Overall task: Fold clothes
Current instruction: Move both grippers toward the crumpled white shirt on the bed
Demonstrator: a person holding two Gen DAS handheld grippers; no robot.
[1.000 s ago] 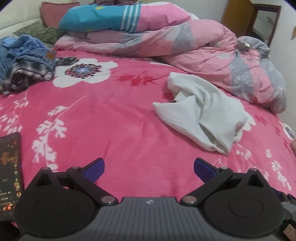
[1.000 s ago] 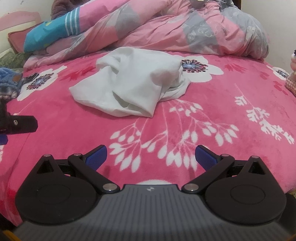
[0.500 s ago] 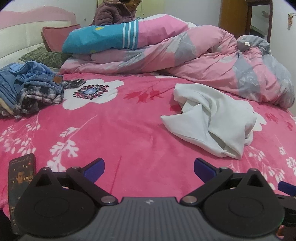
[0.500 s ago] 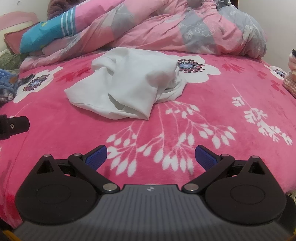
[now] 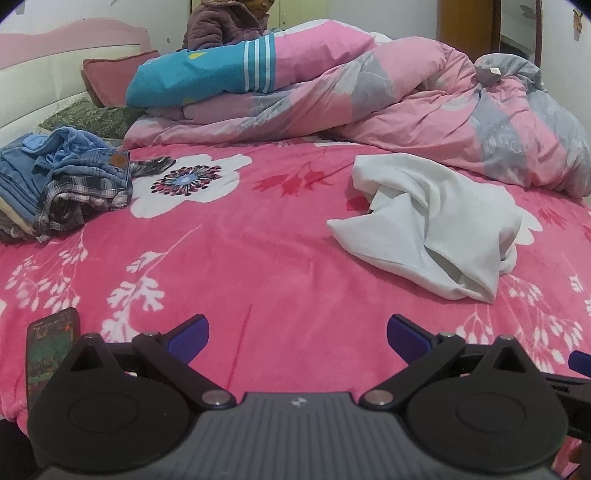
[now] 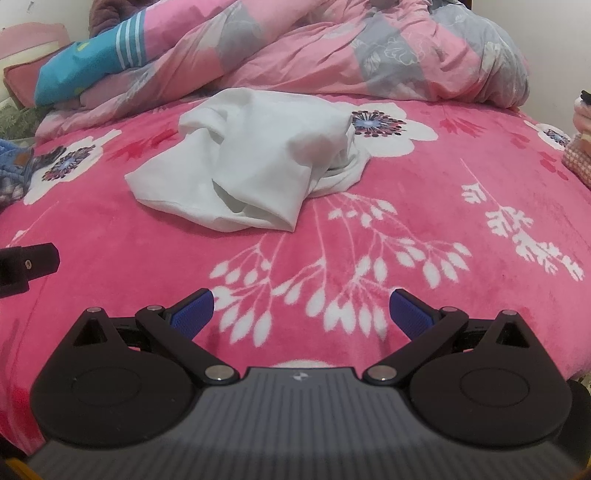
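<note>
Both grippers are empty with their jaws spread wide: the left gripper [image 5: 297, 328] hangs low over the pink blanket [image 5: 258, 258], and the right gripper [image 6: 301, 308] does the same further along the near edge. Over the last second the left one has tipped upward, so its camera now takes in more of the headboard end and a seated person [image 5: 225, 22] behind the heaped duvet [image 5: 369, 96]. The right one has crept a little closer to the white shirt [image 6: 255, 162]. The shirt has not moved; it lies crumpled on the blanket, ahead of the right gripper and ahead and to the right of the left one, touched by neither. A pile of jeans and checked clothes [image 5: 62, 184] sits well apart at the left, and a phone [image 5: 51, 343] lies near the left gripper. Folding has not begun, I judge; this is the approach, and the shirt likely needs spreading flat first.
</note>
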